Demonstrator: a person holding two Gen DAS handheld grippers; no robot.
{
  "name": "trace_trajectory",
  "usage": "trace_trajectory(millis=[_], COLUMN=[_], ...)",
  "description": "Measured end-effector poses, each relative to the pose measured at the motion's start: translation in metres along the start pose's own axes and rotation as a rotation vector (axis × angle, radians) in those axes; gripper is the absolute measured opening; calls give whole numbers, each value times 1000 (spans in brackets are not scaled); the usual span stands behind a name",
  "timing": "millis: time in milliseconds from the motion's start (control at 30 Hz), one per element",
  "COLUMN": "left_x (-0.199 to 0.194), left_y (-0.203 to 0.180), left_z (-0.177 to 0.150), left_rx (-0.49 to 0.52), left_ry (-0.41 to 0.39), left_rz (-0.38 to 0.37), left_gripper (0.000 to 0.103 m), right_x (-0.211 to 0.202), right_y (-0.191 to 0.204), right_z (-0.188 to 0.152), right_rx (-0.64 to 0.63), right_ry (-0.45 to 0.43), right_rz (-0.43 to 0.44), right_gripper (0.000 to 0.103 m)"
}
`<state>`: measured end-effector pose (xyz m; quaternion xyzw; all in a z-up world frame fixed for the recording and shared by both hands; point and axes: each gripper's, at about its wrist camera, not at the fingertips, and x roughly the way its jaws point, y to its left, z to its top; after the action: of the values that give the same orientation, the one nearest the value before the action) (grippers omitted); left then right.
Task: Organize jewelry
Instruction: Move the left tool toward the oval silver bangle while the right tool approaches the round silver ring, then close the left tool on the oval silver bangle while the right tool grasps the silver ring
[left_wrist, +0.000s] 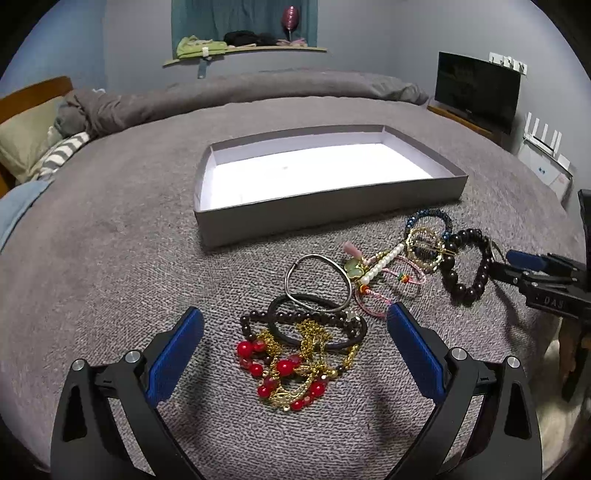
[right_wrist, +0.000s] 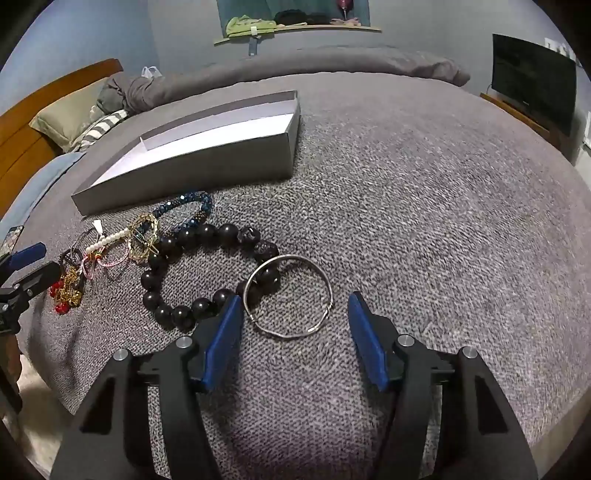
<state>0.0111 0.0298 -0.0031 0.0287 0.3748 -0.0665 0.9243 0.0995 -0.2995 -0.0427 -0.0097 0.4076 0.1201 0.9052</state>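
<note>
A: Grey bedspread (left_wrist: 110, 240) under everything. From your left: the left tongs (left_wrist: 295, 334) gape at their widest, empty, over the red-and-gold tangle (left_wrist: 291, 363).

B: And the tray (left_wrist: 325, 206)?

A: Beyond the pile, empty.

B: Right side?

A: Your right tongs (right_wrist: 295, 321) stand partly open, gripping nothing. The silver bangle (right_wrist: 290, 297) lies flat just ahead between the fingers, overlapping the black bead bracelet (right_wrist: 207, 273). That hand is nearer.
</note>
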Motion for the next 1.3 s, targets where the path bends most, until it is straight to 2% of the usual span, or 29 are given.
trace_trajectory(millis=[100,200,400,467,633,700,733,867,1033,1200,1300], left_x=[1,1,4,5,11,14,16,24,31,35,38], left_y=[2,4,13,12,5,1,-2,-13,-9,-9,-7], left_z=[0,1,2,3,5,5,5,7,11,17,19], left_rx=[-1,7,-18,-6,40,64,88,183,182,202,189], left_ry=[2,0,14,13,29,48,55,70,87,88,90], left_rz=[-7,2,-11,-5,2,-25,-31,-4,-30,-49,-87], left_gripper=[101,101,99,98,96,93,88,84,72,67,56], right_x=[4,3,-3,-7,-5,-7,-9,-10,-11,-11,-10], right_y=[2,6,7,5,3,2,1,1,1,2,3], right_z=[2,2,1,2,0,1,-1,-2,-2,0,1], right_rx=[-17,-39,-21,-15,3,7,27,38,49,47,42], right_ry=[8,8,-36,-61,-55,-70,-75,-76,-74,-72,-67], right_rz=[16,22,27,20,36,38,59,81,98,107,106], right_gripper=[61,50,50,50,50,50,50,50,50,50,50])
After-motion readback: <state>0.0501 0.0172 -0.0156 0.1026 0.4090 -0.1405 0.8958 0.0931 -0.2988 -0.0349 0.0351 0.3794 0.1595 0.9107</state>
